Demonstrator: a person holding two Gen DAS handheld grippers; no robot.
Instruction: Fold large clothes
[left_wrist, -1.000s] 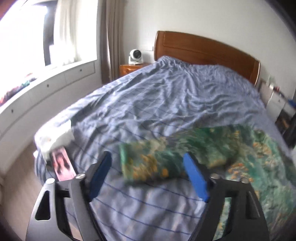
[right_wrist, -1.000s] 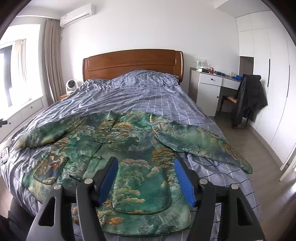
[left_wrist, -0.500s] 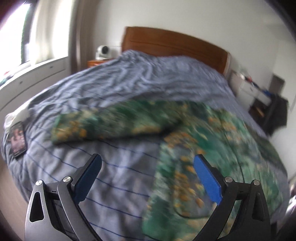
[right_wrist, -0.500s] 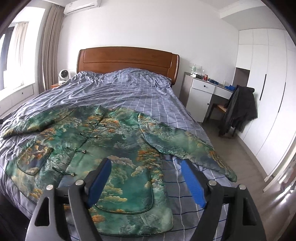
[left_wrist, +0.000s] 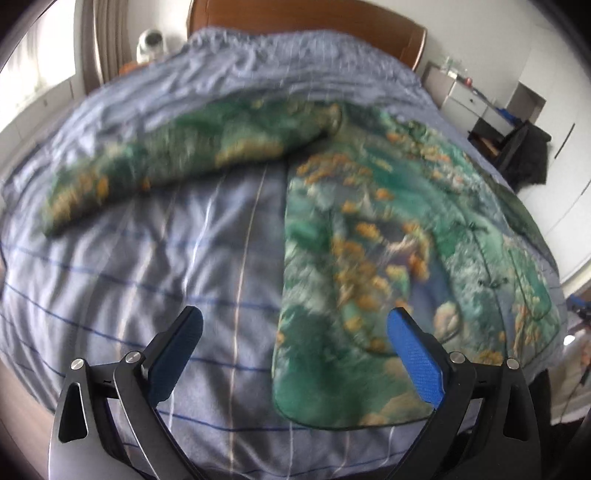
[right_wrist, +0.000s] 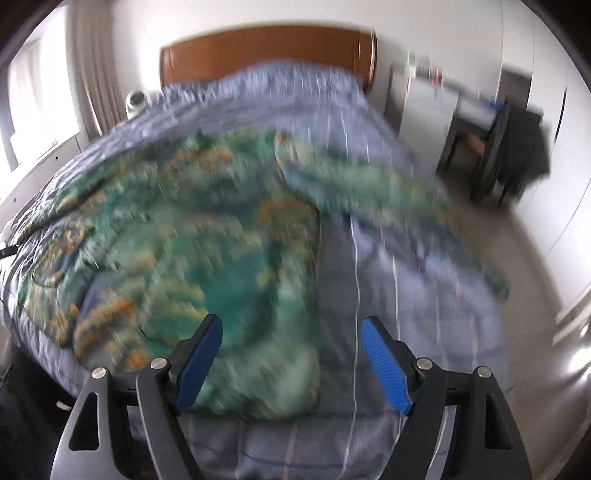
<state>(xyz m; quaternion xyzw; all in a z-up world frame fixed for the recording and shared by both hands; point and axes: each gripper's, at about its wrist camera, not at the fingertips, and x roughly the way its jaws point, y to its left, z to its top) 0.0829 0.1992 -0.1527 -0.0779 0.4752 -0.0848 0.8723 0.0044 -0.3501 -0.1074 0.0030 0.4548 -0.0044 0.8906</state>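
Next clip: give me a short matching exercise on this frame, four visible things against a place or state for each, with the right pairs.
Things:
1. green patterned jacket
2. brown wooden headboard
3. dark coat
4. left gripper

Places or states:
A. draped on a chair by the white desk
B. open, nothing between its blue pads
C. spread flat on the blue striped bedcover
D. against the wall at the far end of the bed

Pairs: 1-C, 2-D, 3-A, 4-B

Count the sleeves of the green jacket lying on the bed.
2. One sleeve stretches out to the jacket's left side in the left wrist view; the other sleeve stretches right toward the bed's edge in the right wrist view.
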